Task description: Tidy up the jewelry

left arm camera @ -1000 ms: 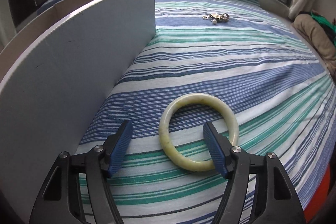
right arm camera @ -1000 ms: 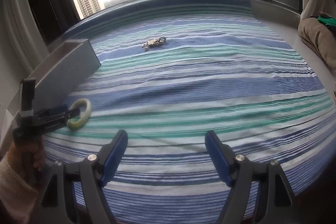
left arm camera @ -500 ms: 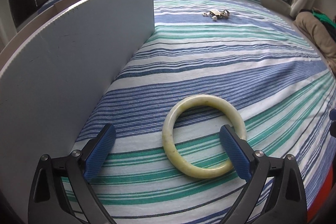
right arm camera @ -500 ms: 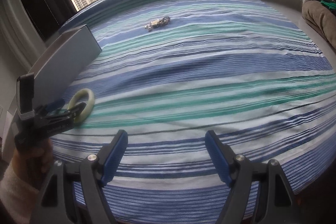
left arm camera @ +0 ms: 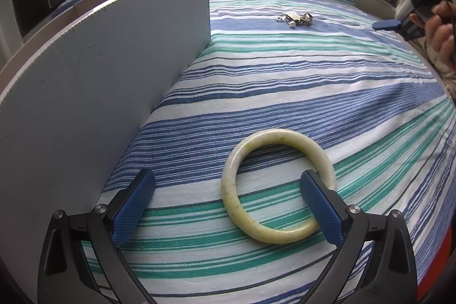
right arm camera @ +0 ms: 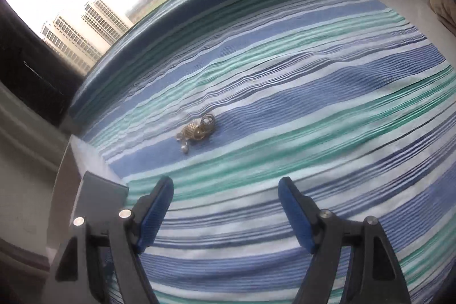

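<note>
The left gripper (left arm camera: 226, 201) hangs low over a striped cloth (left arm camera: 285, 93) in blue, green and white, with its jaws released and spread wide. A pale yellow-green bangle (left arm camera: 278, 185) lies flat on the cloth. The jaw at 4 o'clock overlaps the ring's right rim, its tip over the hole, while the jaw at 8 o'clock stands well apart from the ring on bare cloth; nothing is grasped. Whether the right jaw touches the bangle cannot be told.

A tall white board wall (left arm camera: 99, 93) of a box runs from 8 o'clock up to 11 o'clock in the left wrist view, standing upright on the cloth just beside the left jaw.

Far up the cloth at about 1 o'clock lies a small heap of jewelry (left arm camera: 295, 18), a tangle of gold-toned pieces with a pearl-like bead, well apart from the bangle. The right gripper (left arm camera: 384, 4) shows at 2 o'clock in that view, held in a hand (left arm camera: 440, 29) above the cloth's edge.

In the right wrist view the right gripper (right arm camera: 226, 200) has its jaws released and empty, pointed at the jewelry heap (right arm camera: 198, 130), which sits on a blue stripe ahead at 12 o'clock, near but not between the jaws. A grey box corner (right arm camera: 99, 190) lies at 9 o'clock
</note>
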Demonstrator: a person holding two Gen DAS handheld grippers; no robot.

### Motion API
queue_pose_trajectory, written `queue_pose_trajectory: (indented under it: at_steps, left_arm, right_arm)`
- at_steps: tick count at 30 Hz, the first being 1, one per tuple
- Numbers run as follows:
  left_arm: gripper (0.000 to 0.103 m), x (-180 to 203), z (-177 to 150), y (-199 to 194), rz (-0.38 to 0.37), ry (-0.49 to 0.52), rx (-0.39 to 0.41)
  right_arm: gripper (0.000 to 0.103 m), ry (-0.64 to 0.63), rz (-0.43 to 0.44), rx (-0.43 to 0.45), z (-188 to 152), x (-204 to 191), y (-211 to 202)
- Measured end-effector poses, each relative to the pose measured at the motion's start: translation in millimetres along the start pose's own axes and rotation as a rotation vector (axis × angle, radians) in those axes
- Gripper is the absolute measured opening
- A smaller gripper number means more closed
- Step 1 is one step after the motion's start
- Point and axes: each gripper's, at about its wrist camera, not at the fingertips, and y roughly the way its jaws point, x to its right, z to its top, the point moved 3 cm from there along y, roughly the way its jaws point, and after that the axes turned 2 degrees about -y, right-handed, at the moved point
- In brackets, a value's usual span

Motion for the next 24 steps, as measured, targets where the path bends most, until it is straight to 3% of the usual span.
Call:
queue_pose_trajectory:
  at_steps: [3, 6, 11, 12, 14, 15, 20, 21, 24]
  left_arm:
    - [0.101, 0.0, 0.0, 0.0, 0.0, 0.0, 0.0]
    - [0.101, 0.0, 0.1, 0.0, 0.0, 0.0, 0.0]
    - [0.101, -0.1, 0.1, -0.1, 0.001, 0.0, 0.001]
    - [0.101, 0.0, 0.1, -0.1, 0.001, -0.001, 0.001]
    - [0.101, 0.0, 0.0, -0.2, 0.001, -0.001, 0.001]
    - [0.102, 0.1, 0.0, -0.2, 0.001, -0.001, 0.001]
    - [0.102, -0.3, 0.0, 0.1, -0.018, -0.001, -0.002]
    - [0.102, -1.3, 0.0, -0.3, -0.03, -0.001, -0.004]
    - [0.101, -7.4, -1.2, -5.8, -0.089, -0.016, -0.031]
  right_arm:
    - [0.075, 0.109, 0.057, -0.052, 22.6, -4.2, 49.1]
    - [0.056, 0.113, 0.023, -0.054, 29.0, -21.4, 84.8]
    - [0.054, 0.066, -0.099, -0.003, 26.7, -44.9, 116.9]
    - [0.049, 0.059, -0.12, 0.021, 26.8, -45.7, 119.2]
    - [0.025, 0.024, -0.174, 0.037, 26.7, -48.2, 122.7]
    - [0.021, 0.016, -0.174, 0.049, 27.6, -47.8, 121.7]
    - [0.017, -0.086, -0.156, 0.146, 25.6, -54.6, 84.7]
    - [0.005, -0.114, -0.143, 0.163, 25.0, -59.9, 74.9]
    - [0.005, -0.211, -0.108, 0.204, 18.9, -66.9, 39.0]
